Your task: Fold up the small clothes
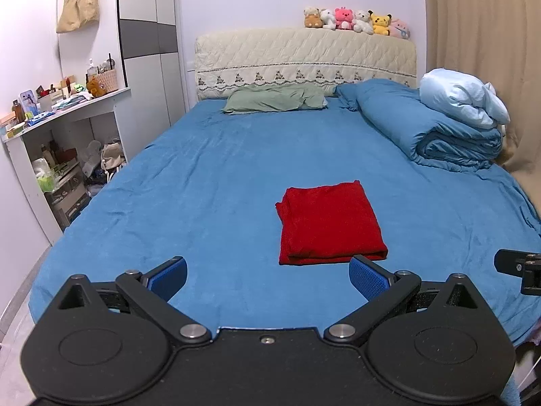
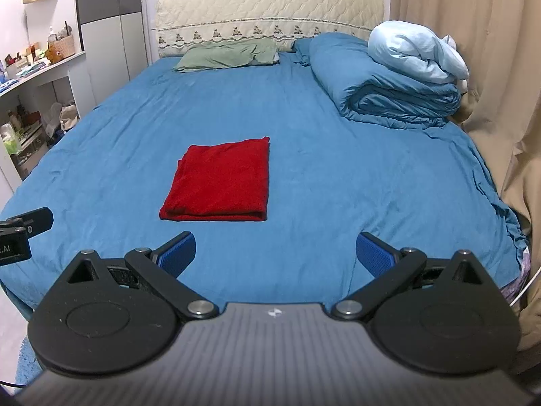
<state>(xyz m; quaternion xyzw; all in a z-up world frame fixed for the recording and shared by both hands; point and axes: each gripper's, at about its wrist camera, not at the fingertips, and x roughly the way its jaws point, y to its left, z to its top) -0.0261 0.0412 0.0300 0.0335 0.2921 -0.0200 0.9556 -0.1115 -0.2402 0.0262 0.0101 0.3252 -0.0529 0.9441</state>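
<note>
In the left wrist view, nearest to us, our left gripper (image 1: 268,279) hangs over the near edge of the blue bed (image 1: 209,182) with its jaws spread wide and nothing between them. Just beyond, slightly right, the red cloth (image 1: 329,225) lies flat as a neat layered rectangle.

In the right wrist view, our right gripper (image 2: 275,253) is likewise spread and empty, with the red cloth beyond it to the left. We judge this piece folded; we see no other small clothes waiting.
</note>
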